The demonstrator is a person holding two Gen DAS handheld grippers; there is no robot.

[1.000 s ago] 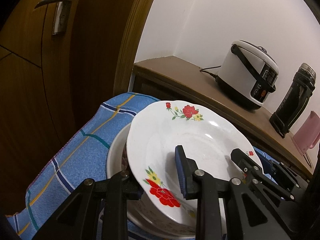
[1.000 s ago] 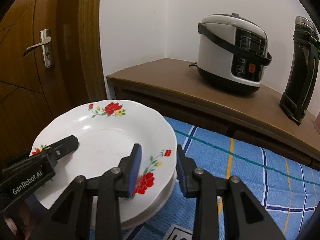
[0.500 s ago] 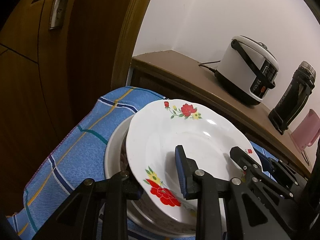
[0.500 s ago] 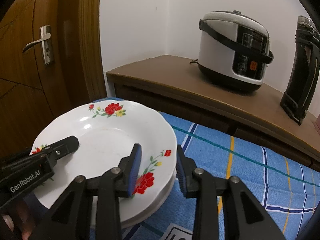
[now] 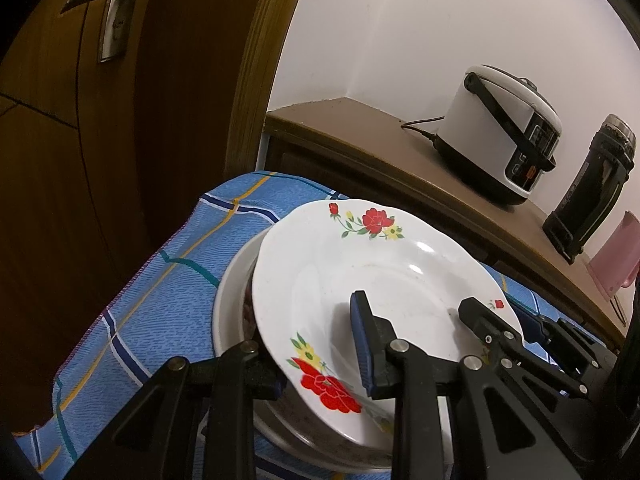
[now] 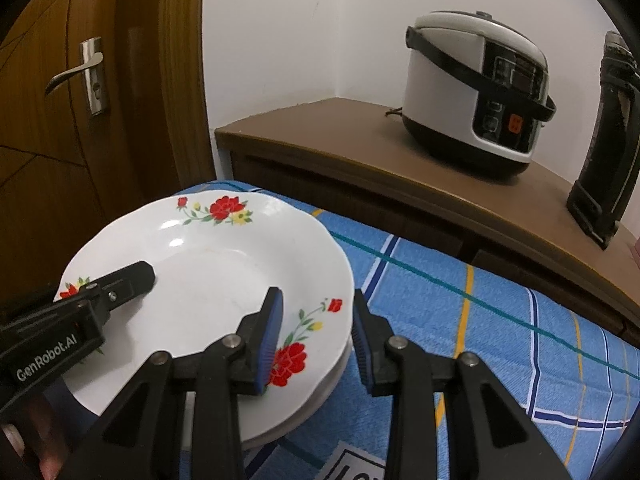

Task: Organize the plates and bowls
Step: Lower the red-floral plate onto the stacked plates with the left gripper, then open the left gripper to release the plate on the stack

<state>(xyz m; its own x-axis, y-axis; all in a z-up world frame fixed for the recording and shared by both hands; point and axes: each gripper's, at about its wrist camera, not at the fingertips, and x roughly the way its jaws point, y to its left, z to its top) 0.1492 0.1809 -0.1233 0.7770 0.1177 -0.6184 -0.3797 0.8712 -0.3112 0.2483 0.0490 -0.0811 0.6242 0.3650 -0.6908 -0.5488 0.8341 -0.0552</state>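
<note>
Two hand-held tools grip a flowered plate from opposite sides above a blue checked cloth spread over the desk. The left tool straddles the near rim, one finger under the plate and one blue-padded finger on its face, closed about as far as the rim allows; the right tool brackets the far rim the same way, its pads standing apart only by the thickness of the lip between them. The plate sits tilted over a wider white dish beneath it, and in the right wrist view its edge overhangs a second pale rim; whether it touches the stack or hangs just above cannot be told. The risk lies in that tilt and in the shared hold: glazed china is slick, and if one tool lets go or pulls before the other, the plate may pivot, slide off the pads and strike the dish below or skid toward the cloth's edge near the wooden door. A squeeze on the thin scalloped lip could also chip it. The rice cooker and dark flask stand well apart on the brown sideboard behind.
</note>
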